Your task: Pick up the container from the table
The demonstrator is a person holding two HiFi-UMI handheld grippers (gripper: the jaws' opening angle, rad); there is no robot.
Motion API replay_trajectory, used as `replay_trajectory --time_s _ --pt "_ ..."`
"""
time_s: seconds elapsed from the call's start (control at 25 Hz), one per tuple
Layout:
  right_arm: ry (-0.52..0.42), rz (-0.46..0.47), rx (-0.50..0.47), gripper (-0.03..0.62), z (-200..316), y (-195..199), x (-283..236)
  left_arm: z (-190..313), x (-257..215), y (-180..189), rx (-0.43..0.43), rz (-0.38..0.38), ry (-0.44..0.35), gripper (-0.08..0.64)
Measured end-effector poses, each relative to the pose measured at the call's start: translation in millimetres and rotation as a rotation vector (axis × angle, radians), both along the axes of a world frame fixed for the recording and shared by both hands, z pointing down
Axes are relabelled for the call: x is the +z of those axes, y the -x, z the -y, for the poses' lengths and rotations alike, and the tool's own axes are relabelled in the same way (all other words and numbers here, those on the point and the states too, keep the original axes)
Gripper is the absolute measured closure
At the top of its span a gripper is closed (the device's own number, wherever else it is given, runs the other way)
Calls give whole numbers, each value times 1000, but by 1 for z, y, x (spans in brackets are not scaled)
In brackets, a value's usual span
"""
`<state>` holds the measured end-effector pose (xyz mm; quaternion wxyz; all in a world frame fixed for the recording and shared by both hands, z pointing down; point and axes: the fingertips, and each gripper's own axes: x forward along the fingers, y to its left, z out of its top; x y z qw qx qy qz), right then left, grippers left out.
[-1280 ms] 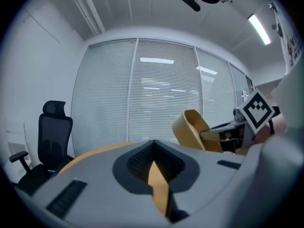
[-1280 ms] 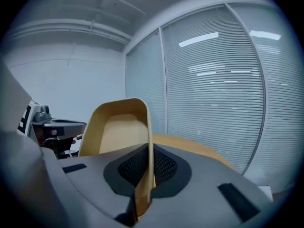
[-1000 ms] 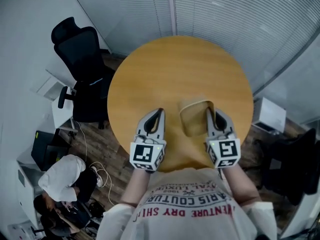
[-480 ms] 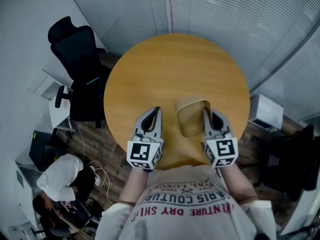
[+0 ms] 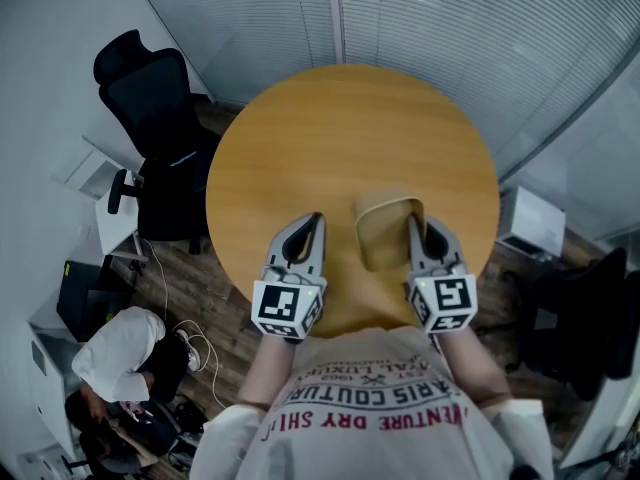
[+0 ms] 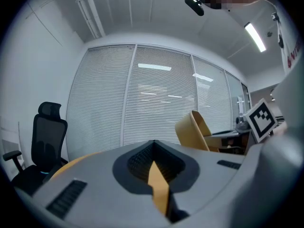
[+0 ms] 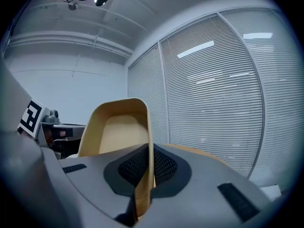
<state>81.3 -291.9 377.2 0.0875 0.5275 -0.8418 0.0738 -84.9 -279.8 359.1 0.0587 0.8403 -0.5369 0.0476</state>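
Your right gripper (image 5: 411, 222) is pinching the container (image 5: 384, 234): its jaws are pressed onto the container's right side wall, which runs up between the pads in the right gripper view. The tan container sits tilted over the table (image 5: 340, 128), above the near right part of the top, open side facing up towards you. No view shows whether its base touches the table.

Your left gripper (image 5: 318, 218) hovers over the table's near edge, close to the middle, its jaws pressed together at the tips with nothing in them; only a sliver of the table shows through behind the tips.

A black chair (image 5: 150, 103) stands off the table's far left side. Blinds (image 5: 440, 28) close off the wall beyond the table's far edge.
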Motion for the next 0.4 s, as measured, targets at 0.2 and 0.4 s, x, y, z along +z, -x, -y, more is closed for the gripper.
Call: replay_trajectory --time_s 0.2,0.4 --pt "10 9 -2 589 1 2 3 -1 2 3 -4 -4 -1 560" --pt "34 66 -1 589 0 7 9 -1 4 9 -4 1 12 559"
